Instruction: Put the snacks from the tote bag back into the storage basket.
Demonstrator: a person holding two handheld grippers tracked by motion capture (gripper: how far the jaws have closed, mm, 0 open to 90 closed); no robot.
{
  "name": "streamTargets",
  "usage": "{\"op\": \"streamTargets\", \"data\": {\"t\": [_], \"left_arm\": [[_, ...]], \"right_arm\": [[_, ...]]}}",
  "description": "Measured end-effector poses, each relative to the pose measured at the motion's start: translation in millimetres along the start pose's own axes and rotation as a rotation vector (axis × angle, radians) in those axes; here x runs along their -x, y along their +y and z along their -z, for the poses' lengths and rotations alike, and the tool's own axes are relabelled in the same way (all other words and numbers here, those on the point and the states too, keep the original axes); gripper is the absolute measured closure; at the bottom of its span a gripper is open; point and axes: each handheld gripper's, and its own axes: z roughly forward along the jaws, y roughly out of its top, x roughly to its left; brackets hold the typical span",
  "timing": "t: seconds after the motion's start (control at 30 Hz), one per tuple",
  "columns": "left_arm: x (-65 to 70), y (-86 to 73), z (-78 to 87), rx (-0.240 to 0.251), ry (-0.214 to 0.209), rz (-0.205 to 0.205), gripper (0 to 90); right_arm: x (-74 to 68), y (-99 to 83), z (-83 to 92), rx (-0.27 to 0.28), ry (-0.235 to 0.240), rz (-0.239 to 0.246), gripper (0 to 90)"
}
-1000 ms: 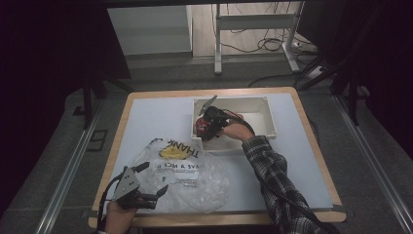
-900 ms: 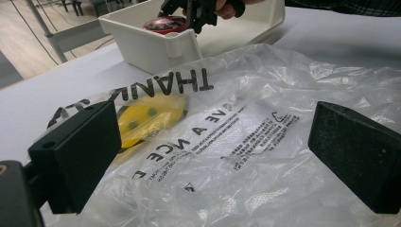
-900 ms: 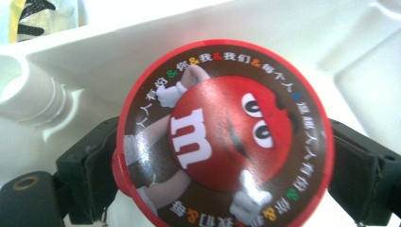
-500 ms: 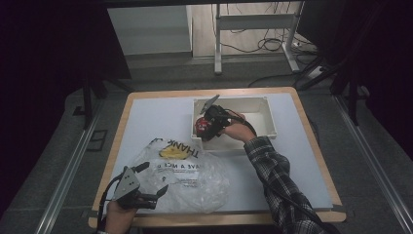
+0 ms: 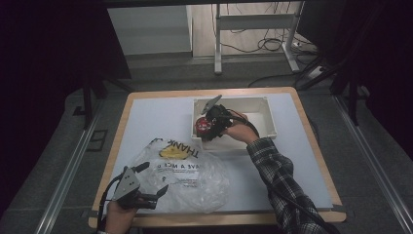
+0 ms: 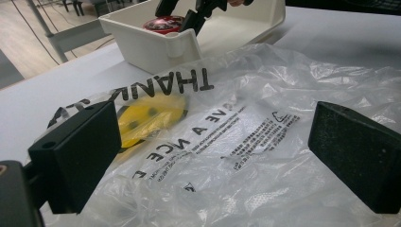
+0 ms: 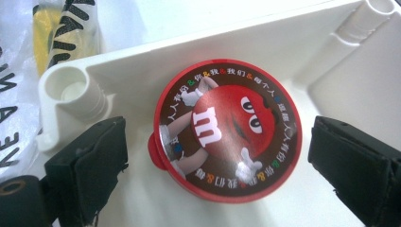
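Note:
A round red candy tin (image 7: 227, 127) with a cartoon lid lies flat in the near-left corner of the white bin (image 7: 283, 42). My right gripper (image 7: 217, 165) points down over it. Its jaws have just been opening and now stand open on either side of the tin, with gaps between pads and rim. In the high view the right gripper (image 5: 204, 127) covers part of the tin (image 5: 199, 125). My left gripper (image 5: 155, 178) rests at the table's front left, open, its pads (image 6: 75, 156) straddling the clear plastic bag (image 6: 265, 94) without pinching it.
The bag (image 5: 190, 178) carries black lettering and holds a yellow round object (image 5: 173, 152). It lies just in front of the bin (image 5: 270, 117), which sits at the back centre of the wooden-edged table (image 5: 146, 97). Cables and a metal frame stand on the floor behind.
The right hand has stayed over the tin in the bin with only a slight shift. The left gripper and the bag have not moved.

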Motion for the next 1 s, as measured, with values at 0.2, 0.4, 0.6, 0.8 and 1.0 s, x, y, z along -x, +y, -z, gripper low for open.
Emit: {"op": "streamTargets", "data": {"t": [0.2, 0.4, 0.6, 0.8, 1.0], "left_arm": [[-0.1, 0.1, 0.3, 0.002, 0.002, -0.002, 3.2], [-0.1, 0.2, 0.5, 0.004, 0.003, -0.001, 3.2], [-0.2, 0.2, 0.8, 0.006, 0.003, 0.001, 3.2], [-0.1, 0.1, 0.8, 0.011, 0.003, 0.006, 3.2], [-0.1, 0.1, 1.2, 0.01, 0.002, 0.006, 3.2]], "right_arm": [[-1.0, -1.5, 7.6, 0.017, 0.0, -0.012, 5.0], [-4.1, -2.9, 13.2, 0.033, 0.003, -0.015, 4.3], [-8.2, -5.5, 16.7, 0.045, -0.001, -0.013, 4.1], [-12.1, -7.9, 21.2, 0.06, -0.002, -0.012, 4.1], [-16.0, -10.0, 25.5, 0.074, 0.002, -0.014, 4.1]]}}
